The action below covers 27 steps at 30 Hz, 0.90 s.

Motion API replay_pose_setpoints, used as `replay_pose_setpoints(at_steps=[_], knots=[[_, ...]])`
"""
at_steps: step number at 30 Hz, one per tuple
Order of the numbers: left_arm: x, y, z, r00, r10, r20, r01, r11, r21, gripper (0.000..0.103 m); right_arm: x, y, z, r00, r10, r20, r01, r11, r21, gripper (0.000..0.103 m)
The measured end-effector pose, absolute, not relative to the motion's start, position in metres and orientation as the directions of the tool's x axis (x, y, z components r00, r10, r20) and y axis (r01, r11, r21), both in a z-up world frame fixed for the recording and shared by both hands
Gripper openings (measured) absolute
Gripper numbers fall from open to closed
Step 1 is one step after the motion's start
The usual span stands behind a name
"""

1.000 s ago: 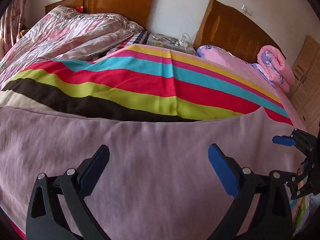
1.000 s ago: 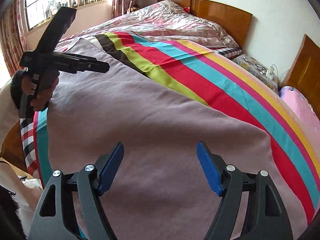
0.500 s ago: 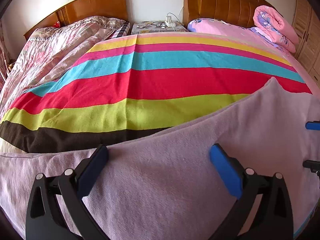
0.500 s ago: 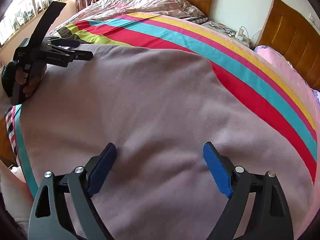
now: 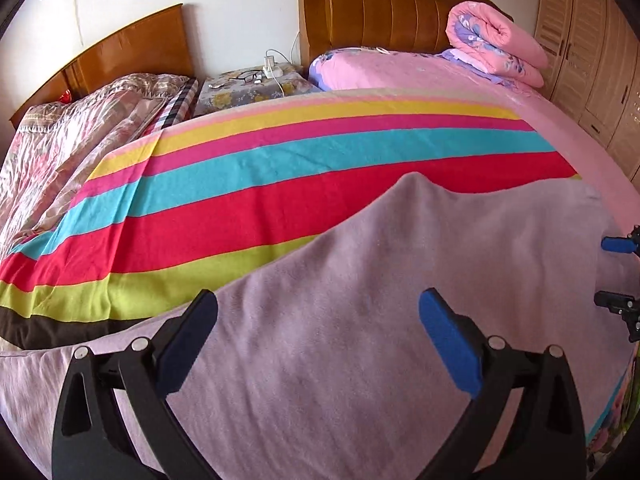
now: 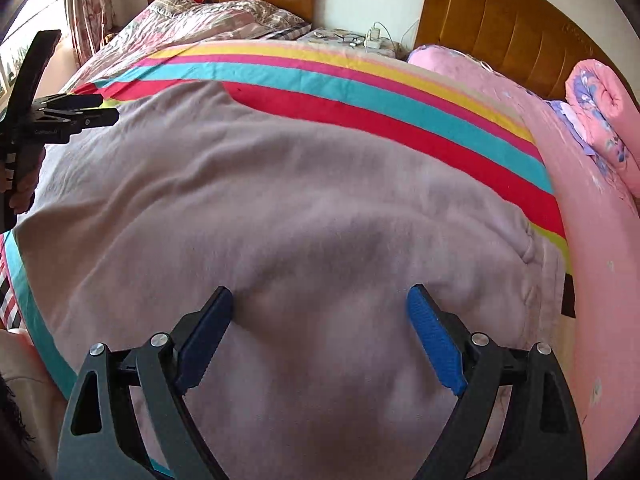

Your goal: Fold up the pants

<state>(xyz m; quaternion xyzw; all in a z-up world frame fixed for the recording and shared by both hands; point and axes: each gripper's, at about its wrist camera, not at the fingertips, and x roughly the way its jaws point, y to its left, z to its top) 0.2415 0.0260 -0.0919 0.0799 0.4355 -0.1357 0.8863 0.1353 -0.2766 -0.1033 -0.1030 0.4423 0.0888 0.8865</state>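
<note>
Hovering with jaws apart and empty, the left hand-held gripper and right hand-held gripper hang over mauve pants spread flat on the striped blanket of the bed; the right jaws have just been opening. Next grasp judged best at an edge or hem, pinching both layers squarely so the fold lands aligned.
</note>
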Motion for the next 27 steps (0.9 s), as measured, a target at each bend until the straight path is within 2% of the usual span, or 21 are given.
replay_pose_setpoints(at_steps=[2, 4, 9, 13, 17, 23, 27], knots=[[0.249, 0.025, -0.112, 0.566, -0.119, -0.816, 0.277, 0.959, 0.052, 0.102, 0.127, -0.288, -0.106, 0.603, 0.106, -0.791, -0.260, 0.963, -0.069, 0.086], [0.251, 0.029, -0.110, 0.573, -0.133, -0.809, 0.269, 0.963, 0.032, 0.102, 0.119, -0.292, -0.107, 0.606, 0.112, -0.787, -0.265, 0.962, -0.067, 0.086], [0.245, 0.035, -0.102, 0.602, -0.067, -0.796, 0.189, 0.980, 0.060, 0.102, 0.098, -0.292, -0.093, 0.654, 0.117, -0.747, -0.253, 0.965, -0.071, 0.086], [0.223, 0.037, -0.080, 0.635, -0.140, -0.759, 0.212, 0.977, -0.004, 0.102, 0.077, -0.279, -0.087, 0.667, 0.189, -0.721, -0.315, 0.948, -0.043, 0.087], [0.209, 0.029, -0.082, 0.625, -0.151, -0.766, 0.247, 0.969, 0.011, 0.102, 0.070, -0.266, -0.110, 0.619, 0.137, -0.773, -0.332, 0.938, -0.100, 0.088], [0.194, 0.048, -0.080, 0.643, -0.154, -0.750, 0.208, 0.978, -0.022, 0.102, 0.065, -0.259, -0.101, 0.625, 0.089, -0.775, -0.286, 0.951, -0.121, 0.088], [0.177, 0.082, -0.070, 0.669, -0.137, -0.730, 0.152, 0.987, -0.047, 0.102, 0.074, -0.223, -0.079, 0.672, 0.204, -0.712, -0.370, 0.925, -0.085, 0.088]])
